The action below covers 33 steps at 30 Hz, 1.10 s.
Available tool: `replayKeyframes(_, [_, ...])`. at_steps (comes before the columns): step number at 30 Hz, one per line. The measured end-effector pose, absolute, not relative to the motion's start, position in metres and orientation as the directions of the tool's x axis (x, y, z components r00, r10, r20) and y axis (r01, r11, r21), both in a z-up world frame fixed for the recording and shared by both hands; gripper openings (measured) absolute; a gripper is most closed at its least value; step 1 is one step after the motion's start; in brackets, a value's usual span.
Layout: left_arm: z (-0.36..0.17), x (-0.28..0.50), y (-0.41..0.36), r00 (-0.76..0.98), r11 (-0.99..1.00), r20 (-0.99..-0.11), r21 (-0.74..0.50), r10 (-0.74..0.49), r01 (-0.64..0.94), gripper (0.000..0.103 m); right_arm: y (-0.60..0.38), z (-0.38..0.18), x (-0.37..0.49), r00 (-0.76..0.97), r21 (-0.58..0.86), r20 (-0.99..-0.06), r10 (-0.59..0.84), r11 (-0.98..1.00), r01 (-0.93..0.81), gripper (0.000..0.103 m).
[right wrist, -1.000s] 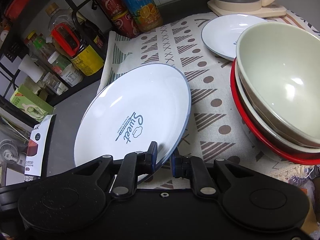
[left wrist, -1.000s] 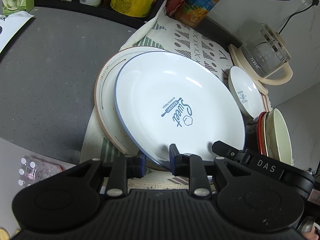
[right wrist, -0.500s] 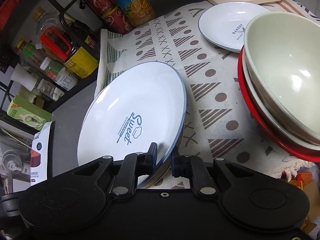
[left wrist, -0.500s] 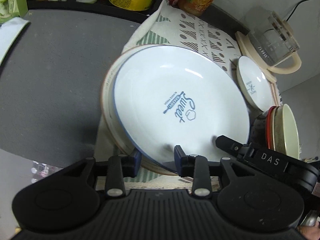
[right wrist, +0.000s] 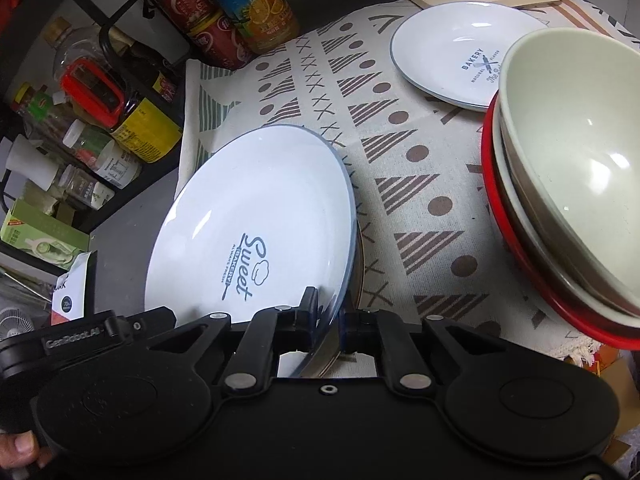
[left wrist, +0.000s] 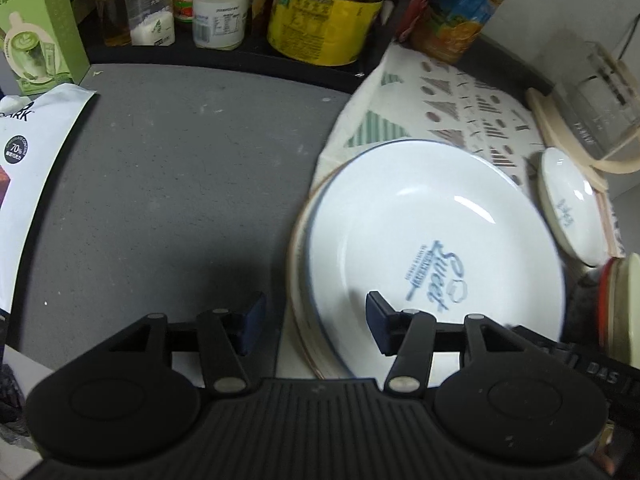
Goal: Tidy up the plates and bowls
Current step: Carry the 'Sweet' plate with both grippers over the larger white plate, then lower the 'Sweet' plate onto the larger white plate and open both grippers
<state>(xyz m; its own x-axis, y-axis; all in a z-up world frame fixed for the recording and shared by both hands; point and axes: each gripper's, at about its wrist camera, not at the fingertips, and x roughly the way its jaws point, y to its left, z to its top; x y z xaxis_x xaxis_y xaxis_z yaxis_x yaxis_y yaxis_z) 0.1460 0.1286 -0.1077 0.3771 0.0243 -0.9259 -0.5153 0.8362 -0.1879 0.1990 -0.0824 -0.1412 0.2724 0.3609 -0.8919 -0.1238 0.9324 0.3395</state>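
A large white plate with a blue rim and the word "Sweet" (left wrist: 432, 248) lies on a brown-rimmed plate (left wrist: 298, 280) on the patterned cloth. My left gripper (left wrist: 316, 326) is open, its jaws wide on either side of the plates' near-left edge, holding nothing. My right gripper (right wrist: 330, 320) is shut on the near rim of the Sweet plate (right wrist: 248, 216). A small white "Bakery" plate (right wrist: 460, 52) lies at the back right. A stack of bowls (right wrist: 572, 168), cream on top and red below, stands at the right.
A patterned cloth (right wrist: 400, 160) covers the right part of the grey counter (left wrist: 160, 180). A rack with bottles, jars and cans (left wrist: 320, 12) lines the back. A glass kettle on a cream base (left wrist: 592, 120) stands far right. A white pouch (left wrist: 28, 168) lies at left.
My left gripper has opened wide and shifted left off the Sweet plate's rim. The right gripper keeps its hold and the plate has settled lower onto the brown-rimmed plate.
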Motion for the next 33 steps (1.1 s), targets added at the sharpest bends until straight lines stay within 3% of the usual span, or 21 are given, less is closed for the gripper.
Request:
replayKeyframes(13, [-0.116, 0.144, 0.155, 0.383, 0.801, -0.922, -0.188, 0.055, -0.568, 0.053, -0.076, -0.152, 0.211, 0.251, 0.335, -0.904, 0.345, 0.939, -0.084, 0.013])
replayKeyframes(24, [-0.103, 0.143, 0.159, 0.41, 0.813, -0.909, -0.184, 0.073, -0.553, 0.047, -0.076, -0.15, 0.213, 0.22, 0.36, -0.905, 0.363, 0.931, -0.056, 0.027])
replayKeyframes(30, [-0.101, 0.142, 0.16, 0.424, 0.801, -0.904, -0.223, 0.043, -0.555, 0.037, -0.085, -0.145, 0.21, 0.23, 0.4, -0.889, 0.395, 0.916, -0.026, 0.03])
replayKeyframes(33, [-0.103, 0.143, 0.16, 0.426, 0.795, -0.904, -0.231, 0.038, -0.561, 0.026, -0.088, -0.142, 0.209, 0.236, 0.41, -0.885, 0.402, 0.912, -0.017, 0.029])
